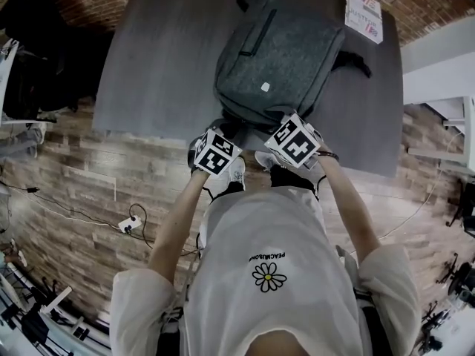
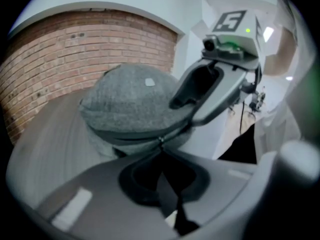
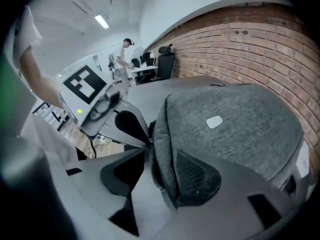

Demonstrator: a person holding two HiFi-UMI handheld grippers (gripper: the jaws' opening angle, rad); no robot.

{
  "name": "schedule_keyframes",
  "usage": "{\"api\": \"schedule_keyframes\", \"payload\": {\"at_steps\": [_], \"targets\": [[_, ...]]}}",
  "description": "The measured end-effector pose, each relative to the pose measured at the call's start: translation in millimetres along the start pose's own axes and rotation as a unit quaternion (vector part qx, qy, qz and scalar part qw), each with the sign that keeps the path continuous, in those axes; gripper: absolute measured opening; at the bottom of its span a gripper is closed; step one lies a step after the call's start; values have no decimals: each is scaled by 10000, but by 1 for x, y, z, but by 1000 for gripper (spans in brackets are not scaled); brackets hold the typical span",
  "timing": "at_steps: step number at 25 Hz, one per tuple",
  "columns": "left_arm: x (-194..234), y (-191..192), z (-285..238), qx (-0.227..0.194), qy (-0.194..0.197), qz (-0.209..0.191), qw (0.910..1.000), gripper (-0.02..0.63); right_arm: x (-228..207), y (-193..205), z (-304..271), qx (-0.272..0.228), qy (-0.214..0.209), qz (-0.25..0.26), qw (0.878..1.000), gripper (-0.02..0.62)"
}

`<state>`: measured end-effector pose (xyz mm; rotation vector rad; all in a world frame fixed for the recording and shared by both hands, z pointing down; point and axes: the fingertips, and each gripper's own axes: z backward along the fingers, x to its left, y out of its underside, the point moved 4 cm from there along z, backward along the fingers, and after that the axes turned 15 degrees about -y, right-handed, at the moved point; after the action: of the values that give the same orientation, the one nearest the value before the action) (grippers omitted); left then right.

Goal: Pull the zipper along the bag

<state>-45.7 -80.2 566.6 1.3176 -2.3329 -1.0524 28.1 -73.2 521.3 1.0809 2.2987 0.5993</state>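
A grey backpack lies on the dark table, its near end at the table's front edge. My left gripper is at that end's left corner. In the left gripper view its jaws are shut, with the small zipper pull pinched at their tips on the bag's seam. My right gripper is close beside it on the right. In the right gripper view its jaws stand wide open, with the bag's edge between them and not squeezed. The left gripper meets that seam.
A white printed box lies at the table's far right corner. The floor below is wood planks with a power strip and a cable. A brick wall backs the table. Far off, a person stands by desks and chairs.
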Motion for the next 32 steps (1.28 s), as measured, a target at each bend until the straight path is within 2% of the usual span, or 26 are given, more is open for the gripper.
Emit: {"api": "schedule_keyframes", "payload": {"at_steps": [1,2,6,10,13,16,22,28,32], "targets": [[1,1,0,25,-13,-20,10000,6,-4,1,-3,198,196,36,9996,178],[1,1,0,42,-24,-36,10000,6,-7,1,-6,398,372,105,9985,110],[3,1,2,1,-49,-63,10000,6,-10,-3,-14,827,595,55,9948,78],[5,-2,2,-7,-199,-389,9990,6,-13,-4,-11,826,421,-93,9956,38],[8,-7,1,42,-372,-887,9954,6,-12,-5,-6,954,236,53,9951,23],[10,-9,4,104,-485,-1163,9920,6,-9,-3,-2,1124,122,345,9930,20],[42,-7,15,216,-863,-1315,9873,9,-4,-7,4,1202,-68,513,9914,17],[67,-6,19,287,-1018,-1429,9841,11,4,-8,8,1512,-211,886,9843,15],[92,-6,8,372,-1250,-1259,9834,15,9,13,22,1849,-502,993,9764,15]]}}
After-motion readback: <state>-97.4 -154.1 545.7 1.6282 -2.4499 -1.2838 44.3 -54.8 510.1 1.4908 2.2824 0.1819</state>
